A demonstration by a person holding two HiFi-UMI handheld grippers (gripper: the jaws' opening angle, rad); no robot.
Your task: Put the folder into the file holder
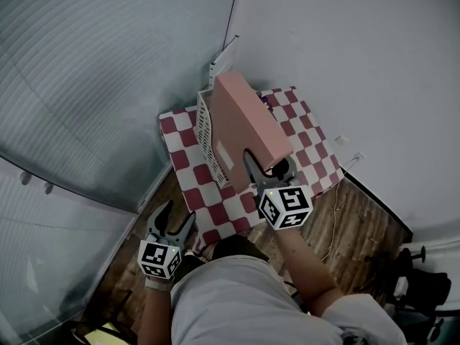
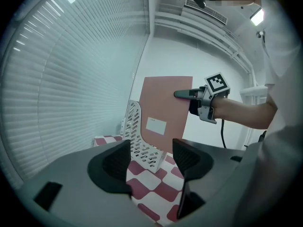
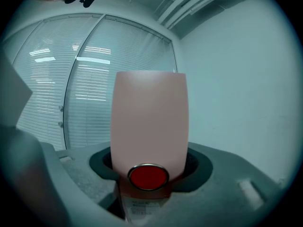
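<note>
Pink folder point(image 1: 248, 124) is pinched in the right tool point(image 1: 264, 165); the left tool point(image 1: 178, 214) is open, empty. The folder may bump the file holder point(image 1: 208, 131) at nine o'clock and tip it.

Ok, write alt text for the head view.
The right gripper holds a pink folder upright beside a white perforated file holder on a red-and-white checked table. The left gripper hangs open and empty at lower left.
</note>
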